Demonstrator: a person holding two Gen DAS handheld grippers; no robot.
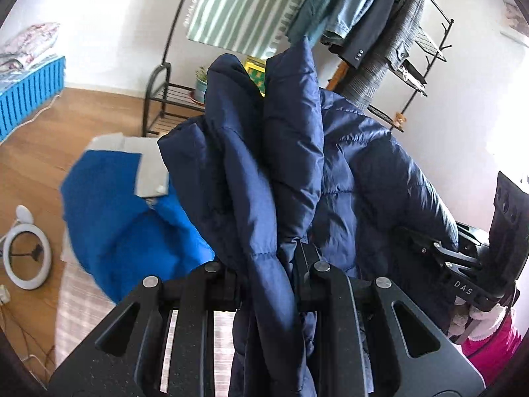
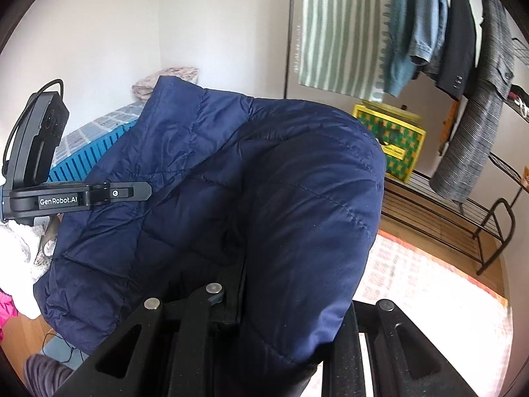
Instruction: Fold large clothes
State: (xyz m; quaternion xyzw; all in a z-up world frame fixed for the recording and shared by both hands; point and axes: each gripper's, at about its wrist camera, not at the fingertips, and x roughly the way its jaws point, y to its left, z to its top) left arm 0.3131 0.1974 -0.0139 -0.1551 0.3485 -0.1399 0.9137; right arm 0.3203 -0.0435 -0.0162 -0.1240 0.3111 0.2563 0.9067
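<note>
Jacket [image 1: 297, 152] hangs bunched — long axis upright — clamped in both tongs.

I read "DAS" in pale letters on the black body of my right gripper [image 1: 439, 248], seen from my left wrist. From my right wrist, "GenRobot.AI" stands in white on the side of my left gripper [image 2: 145, 192]. The yellow box [image 2: 393, 142] carries a label, but it's too small to read.
</note>
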